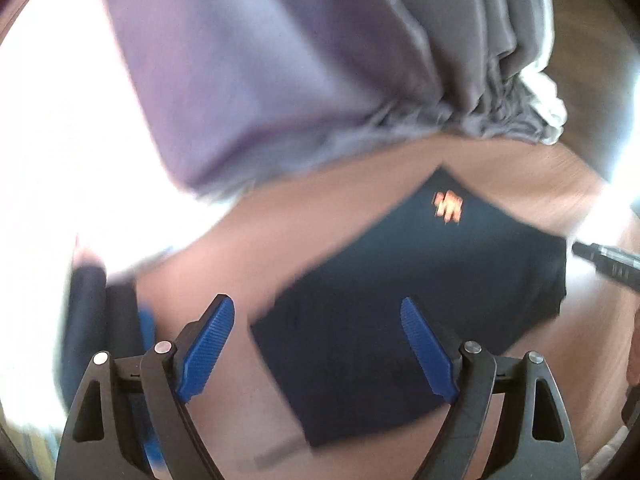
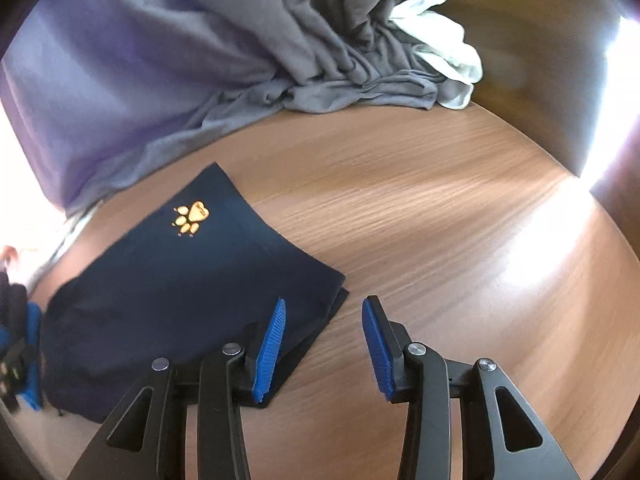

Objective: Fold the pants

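The navy pants lie folded into a flat, compact rectangle on the wooden counter, with a yellow paw-print logo facing up near the far corner of the fold. In the right wrist view, the right tongs are spread apart and grasp nothing; the left blue pad sits over the near right corner of the pants, though whether it touches the cloth cannot be told, and the other pad is over bare wood. In the left wrist view, which is blurred, the left tongs are also released and wide apart, empty, with the pants seen between and beyond the pads. Behind the pants, at the far side of the counter, a rumpled grey garment is heaped, with a white cloth bunched just beside it on the right. A smoother lavender fabric spreads to the left of the heap.
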Demonstrator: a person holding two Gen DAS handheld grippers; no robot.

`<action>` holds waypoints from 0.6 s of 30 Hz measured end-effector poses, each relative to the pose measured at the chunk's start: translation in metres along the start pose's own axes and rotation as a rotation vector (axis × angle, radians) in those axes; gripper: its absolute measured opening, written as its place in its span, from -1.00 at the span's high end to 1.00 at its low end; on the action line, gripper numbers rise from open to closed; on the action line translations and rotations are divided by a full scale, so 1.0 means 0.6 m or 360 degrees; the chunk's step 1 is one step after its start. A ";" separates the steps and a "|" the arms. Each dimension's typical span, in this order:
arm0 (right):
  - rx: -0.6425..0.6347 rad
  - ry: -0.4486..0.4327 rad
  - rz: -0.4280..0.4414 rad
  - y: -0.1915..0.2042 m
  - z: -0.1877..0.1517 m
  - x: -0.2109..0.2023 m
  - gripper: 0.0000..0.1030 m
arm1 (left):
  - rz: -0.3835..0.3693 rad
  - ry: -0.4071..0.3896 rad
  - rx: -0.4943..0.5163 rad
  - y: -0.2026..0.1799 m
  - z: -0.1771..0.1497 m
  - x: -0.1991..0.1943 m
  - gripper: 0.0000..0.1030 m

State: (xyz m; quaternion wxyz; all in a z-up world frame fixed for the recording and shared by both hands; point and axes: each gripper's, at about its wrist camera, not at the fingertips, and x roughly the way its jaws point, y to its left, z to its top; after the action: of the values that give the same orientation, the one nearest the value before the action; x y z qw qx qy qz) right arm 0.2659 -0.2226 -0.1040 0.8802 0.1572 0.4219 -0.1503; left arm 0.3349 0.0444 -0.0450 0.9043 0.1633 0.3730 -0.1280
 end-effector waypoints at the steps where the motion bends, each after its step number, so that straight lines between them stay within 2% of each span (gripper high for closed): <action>1: 0.0034 -0.0008 0.0010 -0.001 -0.002 -0.003 0.20 | -0.0028 -0.0058 0.0047 -0.002 0.020 0.004 -0.66; 4: 0.0127 -0.0010 0.0034 -0.007 -0.005 0.000 0.20 | -0.0189 -0.0201 0.0180 -0.014 0.076 0.029 -0.66; 8: 0.0258 -0.0042 0.0033 -0.015 0.000 0.005 0.20 | -0.0427 -0.0262 0.0354 -0.048 0.140 0.081 -0.65; 13: 0.0350 -0.0105 -0.0044 -0.019 0.002 0.011 0.20 | -0.0668 -0.0182 0.0455 -0.079 0.196 0.170 -0.49; 18: 0.0358 -0.0128 -0.0140 -0.008 0.000 0.026 0.20 | -0.0774 -0.0057 0.0557 -0.118 0.219 0.247 -0.15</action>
State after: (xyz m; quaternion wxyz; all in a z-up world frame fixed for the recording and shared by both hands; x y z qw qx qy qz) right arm 0.2733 -0.2292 -0.1170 0.8658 0.2302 0.3731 -0.2414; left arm 0.4952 -0.0878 -0.0774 0.8117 0.2203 0.3575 -0.4060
